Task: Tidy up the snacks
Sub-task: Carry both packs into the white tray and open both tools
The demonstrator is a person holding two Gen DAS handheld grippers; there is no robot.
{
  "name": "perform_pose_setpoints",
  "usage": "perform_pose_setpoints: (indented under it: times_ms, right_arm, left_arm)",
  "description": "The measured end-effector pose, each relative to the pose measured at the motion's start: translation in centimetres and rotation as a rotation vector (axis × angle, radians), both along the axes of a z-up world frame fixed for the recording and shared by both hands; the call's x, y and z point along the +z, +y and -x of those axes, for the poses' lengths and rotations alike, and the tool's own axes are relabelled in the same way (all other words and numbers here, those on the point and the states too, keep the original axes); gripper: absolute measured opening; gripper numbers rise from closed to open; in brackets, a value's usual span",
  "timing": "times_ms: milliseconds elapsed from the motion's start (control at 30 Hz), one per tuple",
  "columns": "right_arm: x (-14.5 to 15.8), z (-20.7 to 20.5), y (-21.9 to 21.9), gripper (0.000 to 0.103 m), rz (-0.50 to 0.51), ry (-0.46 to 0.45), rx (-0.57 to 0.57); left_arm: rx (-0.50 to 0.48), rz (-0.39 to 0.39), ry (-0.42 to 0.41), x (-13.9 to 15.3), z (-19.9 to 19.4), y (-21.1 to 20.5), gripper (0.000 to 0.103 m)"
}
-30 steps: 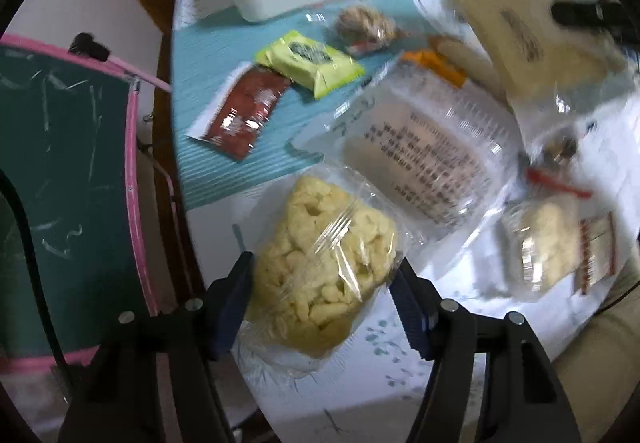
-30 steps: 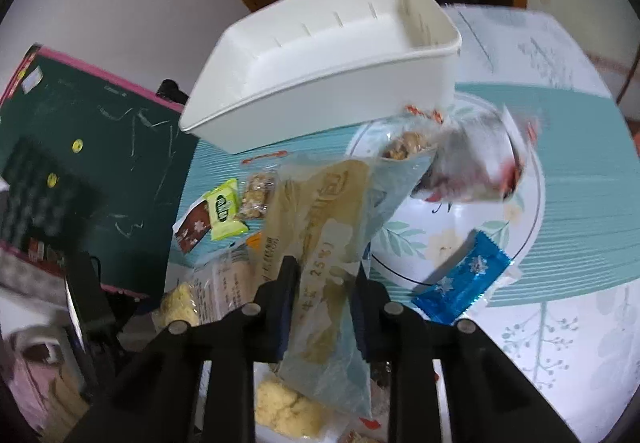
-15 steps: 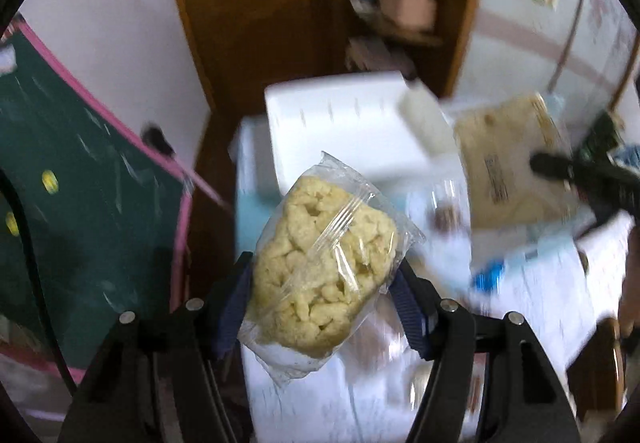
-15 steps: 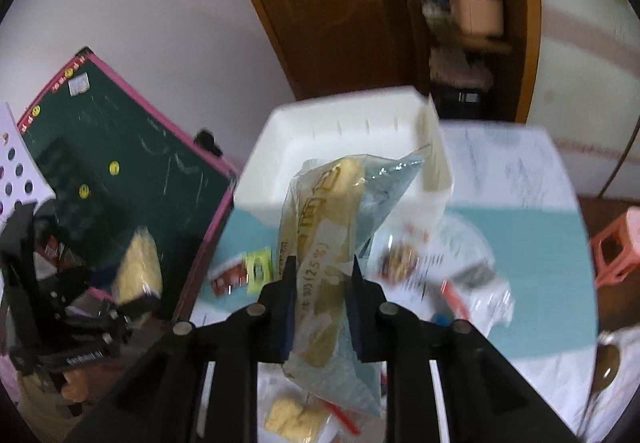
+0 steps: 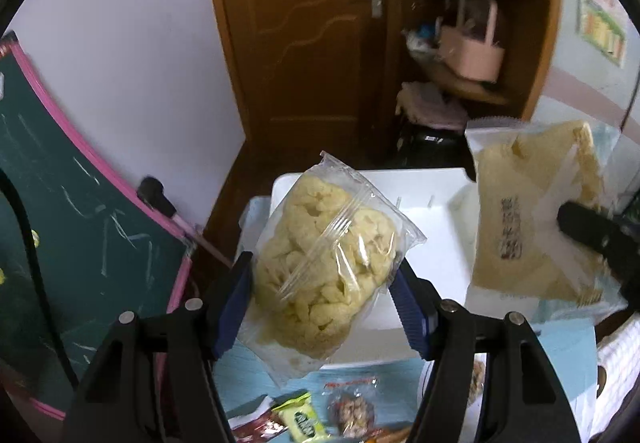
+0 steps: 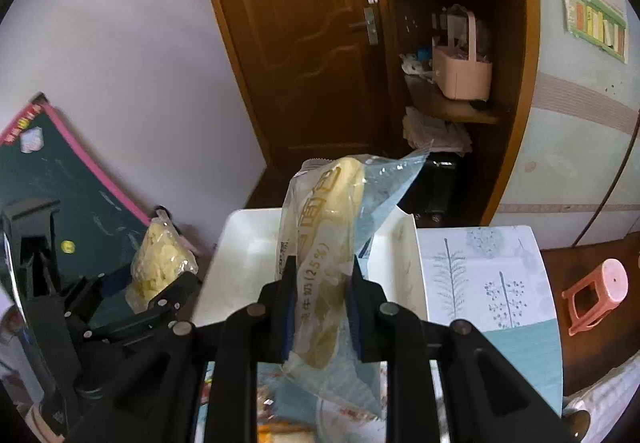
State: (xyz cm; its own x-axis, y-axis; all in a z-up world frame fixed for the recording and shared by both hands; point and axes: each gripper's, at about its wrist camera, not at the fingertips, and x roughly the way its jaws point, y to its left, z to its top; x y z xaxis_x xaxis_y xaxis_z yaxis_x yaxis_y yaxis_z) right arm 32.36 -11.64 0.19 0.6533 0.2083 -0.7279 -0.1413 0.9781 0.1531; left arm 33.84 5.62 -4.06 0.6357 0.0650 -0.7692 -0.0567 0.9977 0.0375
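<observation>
My left gripper (image 5: 324, 275) is shut on a clear bag of yellow puffed snack (image 5: 324, 263) and holds it in the air in front of the white plastic bin (image 5: 432, 239). My right gripper (image 6: 322, 275) is shut on a clear-wrapped bread packet (image 6: 320, 243) and holds it upright over the bin (image 6: 240, 267). The bread packet (image 5: 532, 215) also shows at the right of the left wrist view, and the puffed snack bag (image 6: 160, 263) at the left of the right wrist view. The bin's inside looks empty where it shows.
Small snack packets (image 5: 304, 419) lie on the teal and white tablecloth (image 6: 488, 283) below the bin. A green chalkboard with pink frame (image 5: 80, 243) stands at the left. A wooden door (image 6: 304, 43) and shelves are behind. A pink stool (image 6: 596, 295) stands at the right.
Both grippers have risen from the table with their packets and moved forward to the white bin. The views now tilt up toward the door and shelves.
</observation>
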Motion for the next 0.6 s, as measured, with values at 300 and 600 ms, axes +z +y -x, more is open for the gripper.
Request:
perform_pose_setpoints:
  times_ms: [300,600]
  right_arm:
    - [-4.0,-1.1,-0.7,0.082,0.074,-0.027,-0.039]
    - [-3.0,1.9,-1.3,0.082,0.095,-0.049,-0.024]
  left_arm:
    - [-0.052,0.103,0.123,-3.6,-2.4,-0.4,0.097]
    - [-0.105,0.097,0.011,-1.8,1.4,-0.2,0.097]
